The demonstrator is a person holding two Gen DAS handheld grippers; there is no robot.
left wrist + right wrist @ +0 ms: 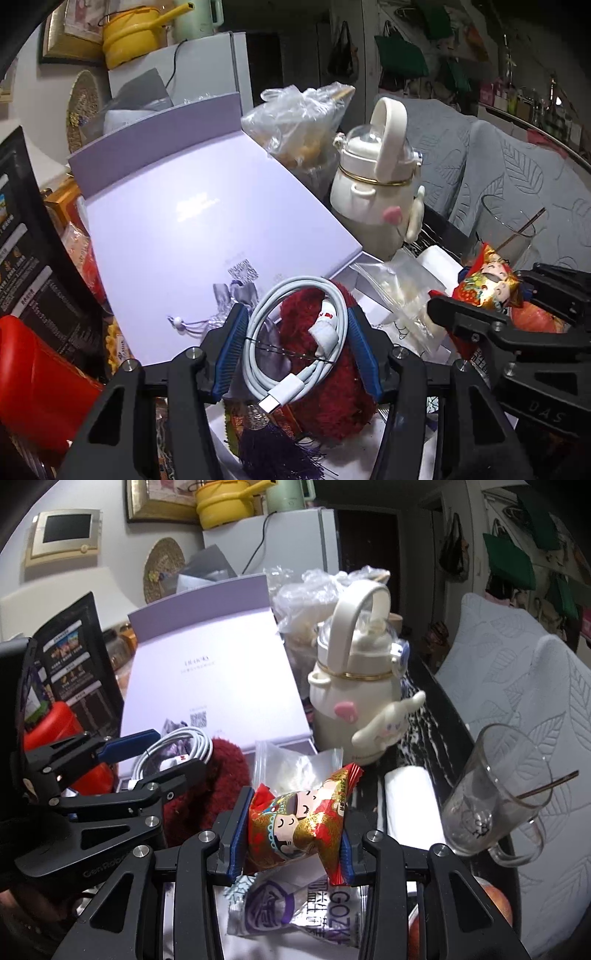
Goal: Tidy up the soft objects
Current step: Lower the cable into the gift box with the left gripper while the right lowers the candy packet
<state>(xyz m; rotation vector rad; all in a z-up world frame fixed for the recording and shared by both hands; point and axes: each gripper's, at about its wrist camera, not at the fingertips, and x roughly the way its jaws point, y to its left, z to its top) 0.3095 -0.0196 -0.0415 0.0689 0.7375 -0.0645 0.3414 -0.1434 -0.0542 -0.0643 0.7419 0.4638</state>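
Starting at the left side of the cluttered counter, a red container (55, 720) stands beside a black printed package (79, 664). Next to them a pale lilac box (207, 236) lies flat with its lid flap raised at the back, and a small grey drawstring pouch (229, 299) rests on its near edge.

Just in front of that box, the left gripper (295, 339) has its blue-padded jaws partly closed around a coiled white charging cable (295, 328), one pad on each side of the coil. The coil sits against a dark red fuzzy item (332, 373), whose pile bulges beneath and to the right of the cable; whether the pads also press the fuzzy item cannot be told. A purple tassel (273, 446) lies below it.

Right of the fuzzy item, a clear zip bag (291, 764) leans against the lilac box. The right gripper (291, 834) is pinched on a red and gold cartoon-printed snack packet (299, 819), which is held off the counter between both pads, its crimped ends sticking out above and below. Under it lies a silver and purple foil packet (295, 915).

Behind these stand a crumpled clear plastic bag (299, 118) and a cream water bottle (354, 686) with a loop handle and a character charm. Farther right, a white roll (410, 801) lies near the counter's right edge, then a glass mug (495, 790) holding a thin stick. A grey leaf-patterned cloth (535, 686) covers the furniture beyond.
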